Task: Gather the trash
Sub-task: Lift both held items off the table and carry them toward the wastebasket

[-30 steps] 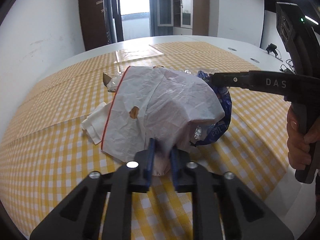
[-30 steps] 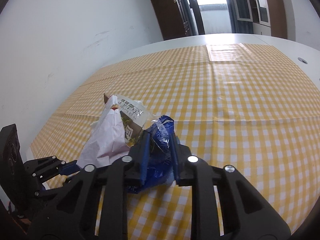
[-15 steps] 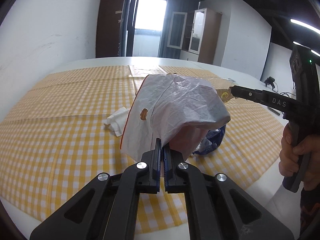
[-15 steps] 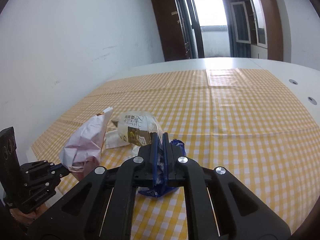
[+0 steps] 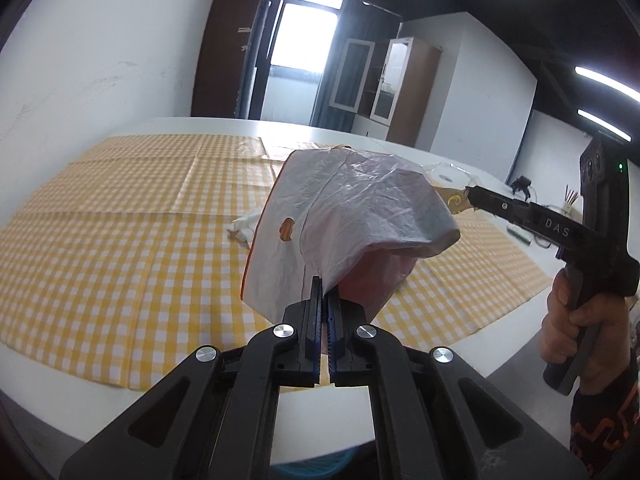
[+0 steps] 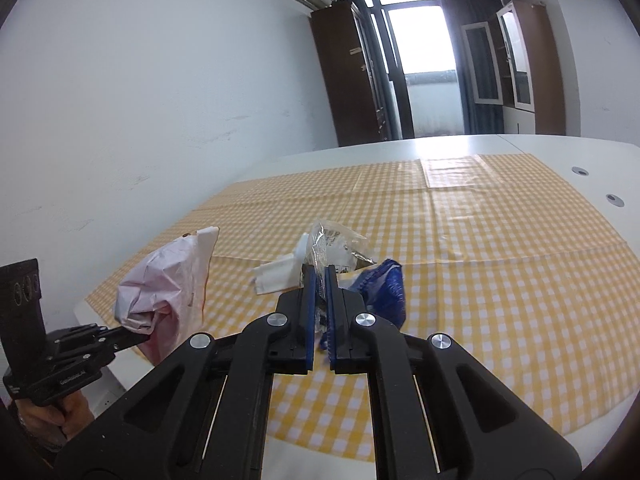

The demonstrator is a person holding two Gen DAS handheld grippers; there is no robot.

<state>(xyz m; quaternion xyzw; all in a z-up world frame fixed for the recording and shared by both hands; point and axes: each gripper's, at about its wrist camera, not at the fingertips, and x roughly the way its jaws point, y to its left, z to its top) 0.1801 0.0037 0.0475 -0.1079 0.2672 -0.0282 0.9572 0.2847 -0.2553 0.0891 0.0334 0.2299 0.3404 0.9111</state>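
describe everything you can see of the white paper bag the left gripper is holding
The white paper bag is crumpled, thin, waxy-looking paper with an orange-red stripe along one edge, a small orange mark on its face and a pinkish inside. The left gripper is shut on its lower edge and holds it up off the yellow checked tablecloth. It hangs puffed out and tilted, its opening towards the gripper. From the right wrist view it hangs apart from the other trash.

An office or meeting room: a long white tabletop (image 6: 540, 152) with cable grommets (image 6: 579, 171), a yellow checked cloth (image 6: 480, 240), glass-door cabinets (image 6: 516, 56), bare white walls, ceiling strip lights (image 5: 604, 80).
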